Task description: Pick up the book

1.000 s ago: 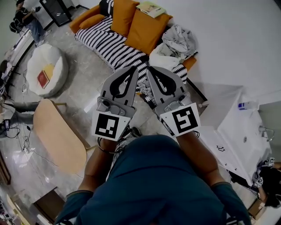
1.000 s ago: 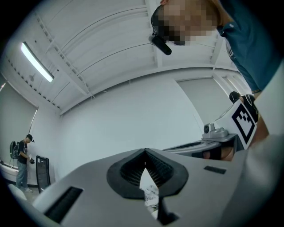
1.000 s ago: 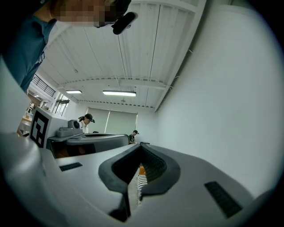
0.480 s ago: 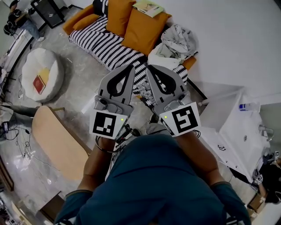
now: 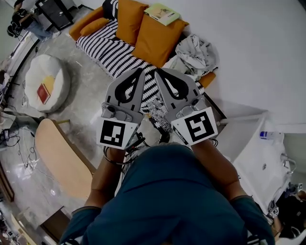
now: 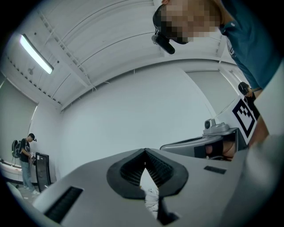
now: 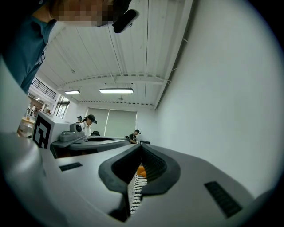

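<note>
Left gripper (image 5: 141, 72): jaws pressed together with nothing between them, held out level in front of the person's chest, tips toward the striped sofa (image 5: 112, 48)
Right gripper (image 5: 157, 72): jaws likewise closed and empty, just beside the left one; only sofa stripes and a bit of orange show through the slot behind its pads
Green book (image 5: 162, 13): lies flat on top of the orange cushion (image 5: 155, 36) at the far end of the sofa, well apart from both grippers
Red book (image 5: 43, 93): rests on the white beanbag (image 5: 60, 72), far off to the left; the grippers point toward the sofa, so the green one looks the likelier target
Step in hand: approach, with no reach begun yet
How to do it well: get close enough to the sofa that the arm need not overstretch, and open the jaws before arriving, not at the cover
Grasp advice: come at a free edge of the book that overhangs the cushion, one jaw sliding under and one over, since the soft cushion will give under any downward push
Watch out for: the crumpled grey cloth (image 5: 196, 50) at the sofa's right end, which could snag a jaw
</note>
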The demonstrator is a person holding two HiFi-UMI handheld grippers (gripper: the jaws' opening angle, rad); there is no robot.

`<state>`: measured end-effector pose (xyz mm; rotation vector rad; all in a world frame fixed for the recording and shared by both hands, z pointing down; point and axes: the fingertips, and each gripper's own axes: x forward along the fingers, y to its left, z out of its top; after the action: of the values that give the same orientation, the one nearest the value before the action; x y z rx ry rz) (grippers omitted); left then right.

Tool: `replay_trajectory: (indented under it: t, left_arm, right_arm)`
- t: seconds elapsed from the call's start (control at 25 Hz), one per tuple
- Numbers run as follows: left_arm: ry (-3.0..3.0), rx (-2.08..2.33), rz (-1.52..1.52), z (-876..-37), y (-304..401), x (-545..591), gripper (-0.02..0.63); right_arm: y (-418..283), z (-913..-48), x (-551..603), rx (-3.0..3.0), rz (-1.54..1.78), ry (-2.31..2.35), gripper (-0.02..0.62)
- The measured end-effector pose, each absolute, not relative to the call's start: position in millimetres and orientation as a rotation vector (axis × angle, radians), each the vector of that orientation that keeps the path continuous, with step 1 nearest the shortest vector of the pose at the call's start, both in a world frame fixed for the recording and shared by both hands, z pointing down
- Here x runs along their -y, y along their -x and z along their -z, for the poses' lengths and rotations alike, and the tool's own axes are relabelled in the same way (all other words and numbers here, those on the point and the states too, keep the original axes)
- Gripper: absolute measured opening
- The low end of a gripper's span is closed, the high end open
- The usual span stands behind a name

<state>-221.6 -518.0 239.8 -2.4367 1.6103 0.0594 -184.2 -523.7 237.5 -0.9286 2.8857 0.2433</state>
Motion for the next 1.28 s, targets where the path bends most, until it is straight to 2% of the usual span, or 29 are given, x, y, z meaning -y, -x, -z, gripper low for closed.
replay_trajectory:
  t: [0.68,1.28]
  left_arm:
    - [2.471,-1.594,-0.005,-256.8,195.3,613.8,0.002]
    - [2.618,-1.489,0.049,-297.4,238.6,767.9,0.002]
  right_arm:
    - [161.5,-251.8,621.8,-2.894,-0.198,0.937,0.014]
    - [196.3,-272.8,748.8,-2.879,-0.139,1.139,0.014]
